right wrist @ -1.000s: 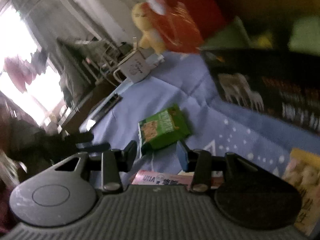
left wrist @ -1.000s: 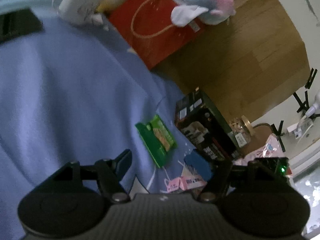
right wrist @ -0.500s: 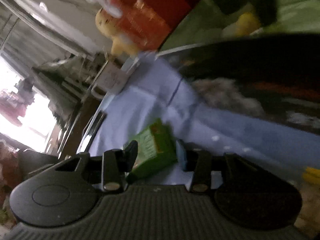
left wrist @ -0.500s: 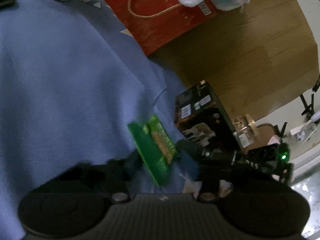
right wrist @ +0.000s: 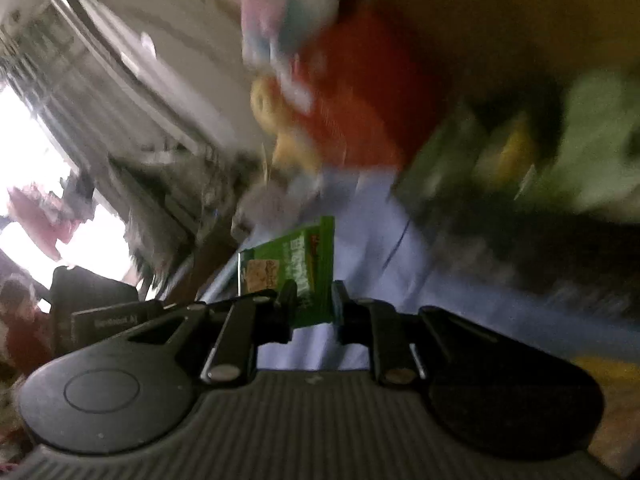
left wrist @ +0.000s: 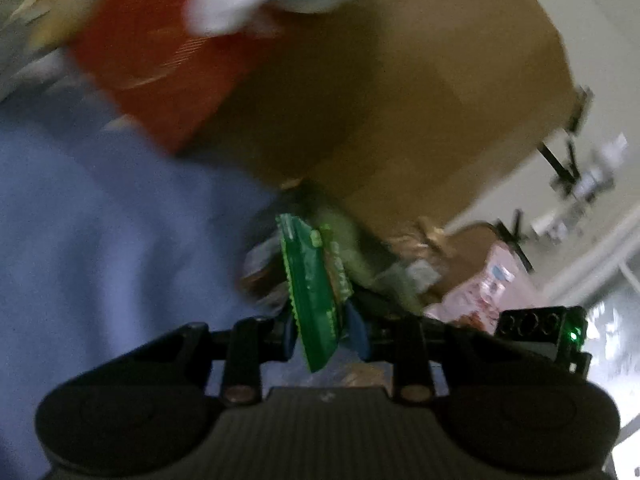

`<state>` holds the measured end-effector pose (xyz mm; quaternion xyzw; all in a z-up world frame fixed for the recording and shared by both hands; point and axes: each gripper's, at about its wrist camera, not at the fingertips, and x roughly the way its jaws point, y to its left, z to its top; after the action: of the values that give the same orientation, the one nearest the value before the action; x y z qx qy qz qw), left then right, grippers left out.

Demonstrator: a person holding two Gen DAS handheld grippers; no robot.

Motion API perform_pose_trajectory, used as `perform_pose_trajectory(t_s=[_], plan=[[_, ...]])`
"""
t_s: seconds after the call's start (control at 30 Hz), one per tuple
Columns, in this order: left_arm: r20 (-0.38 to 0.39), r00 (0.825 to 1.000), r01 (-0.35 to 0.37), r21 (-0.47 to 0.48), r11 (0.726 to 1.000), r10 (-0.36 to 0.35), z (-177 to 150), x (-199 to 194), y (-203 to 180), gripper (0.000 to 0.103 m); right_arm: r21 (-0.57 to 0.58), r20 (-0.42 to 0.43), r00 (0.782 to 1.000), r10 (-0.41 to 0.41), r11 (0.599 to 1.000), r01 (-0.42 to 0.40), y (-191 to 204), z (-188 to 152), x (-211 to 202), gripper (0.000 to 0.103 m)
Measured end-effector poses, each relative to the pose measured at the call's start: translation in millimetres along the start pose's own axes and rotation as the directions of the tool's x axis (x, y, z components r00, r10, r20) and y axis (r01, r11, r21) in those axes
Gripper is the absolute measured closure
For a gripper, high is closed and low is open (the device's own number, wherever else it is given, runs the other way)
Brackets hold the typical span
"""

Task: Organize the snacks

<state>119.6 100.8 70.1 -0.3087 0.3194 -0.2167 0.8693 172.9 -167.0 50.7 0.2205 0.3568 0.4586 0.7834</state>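
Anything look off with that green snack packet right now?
Yes. Both grippers clamp the same green snack packet: the left gripper is shut on its lower end, and the right gripper's jaws are closing on it too. It hangs tilted above the blue cloth. Both views are blurred.

A red gift bag (left wrist: 160,60) lies blurred at the upper left, on a blue blanket (left wrist: 100,240). A wooden board (left wrist: 420,80) fills the upper right.
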Motion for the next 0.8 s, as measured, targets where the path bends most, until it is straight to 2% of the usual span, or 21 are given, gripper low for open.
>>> perform_pose_trajectory(t_s=[0.1,0.17,0.2,0.23,0.27,0.3,0.37,0.43,0.47,0.57,0.67,0.73,0.8], plan=[[-0.047,0.998,0.035,0.112,0.993,-0.030,24.3,47.1,-40.6,0.077,-0.019,0.144,0.987,-0.072,0.997,0.076,-7.5,13.6,-41.3,0.082],[-0.073,0.997,0.032,0.160,0.987,-0.020,32.3,78.6,-58.8,0.073,-0.005,0.220,0.965,-0.143,0.989,0.148,-20.7,19.5,-63.2,0.082],[-0.070,0.997,0.003,0.198,0.980,0.012,33.3,94.9,-67.4,0.064,0.001,0.245,0.953,-0.179,0.983,0.184,-26.9,20.9,-68.7,0.080],[-0.046,0.997,-0.046,0.238,0.970,0.059,33.2,107.5,-72.8,0.050,-0.005,0.270,0.939,-0.214,0.975,0.224,-32.4,20.9,-72.4,0.080],[-0.012,0.994,-0.104,0.271,0.957,0.112,31.9,117.3,-76.2,0.045,-0.018,0.294,0.923,-0.249,0.964,0.266,-37.1,19.5,-73.9,0.077],[0.027,0.983,-0.181,0.296,0.938,0.181,31.2,126.3,-77.2,0.042,-0.022,0.319,0.902,-0.289,0.950,0.313,-41.8,16.7,-74.8,0.068],[0.079,0.960,-0.280,0.294,0.914,0.268,29.1,130.0,-75.7,0.044,-0.044,0.350,0.867,-0.354,0.918,0.393,-53.2,13.0,-75.9,0.064],[0.136,0.966,-0.249,0.271,0.930,0.219,23.7,111.7,-73.4,0.044,-0.088,0.359,0.849,-0.387,0.892,0.444,-55.6,13.0,-73.1,0.064],[0.159,0.967,-0.236,0.271,0.933,0.198,20.4,101.5,-73.7,0.043,-0.083,0.370,0.848,-0.380,0.895,0.437,-59.0,13.7,-76.6,0.064],[0.207,0.961,-0.241,0.292,0.925,0.185,2.8,65.5,-73.2,0.042,-0.027,0.381,0.865,-0.325,0.932,0.362,-65.4,17.5,-86.3,0.064],[0.200,0.952,-0.287,0.323,0.902,0.232,-21.8,35.1,-63.8,0.041,-0.041,0.388,0.868,-0.310,0.935,0.352,-59.5,12.5,-85.2,0.064],[0.214,0.926,-0.369,0.339,0.866,0.311,-41.2,15.2,-49.0,0.041,-0.094,0.395,0.883,-0.252,0.945,0.312,-47.4,5.3,-81.9,0.064],[0.219,0.900,-0.431,0.319,0.844,0.377,-58.3,-3.5,-28.6,0.041,-0.179,0.388,0.905,-0.177,0.948,0.262,-30.8,-2.4,-77.8,0.062]])
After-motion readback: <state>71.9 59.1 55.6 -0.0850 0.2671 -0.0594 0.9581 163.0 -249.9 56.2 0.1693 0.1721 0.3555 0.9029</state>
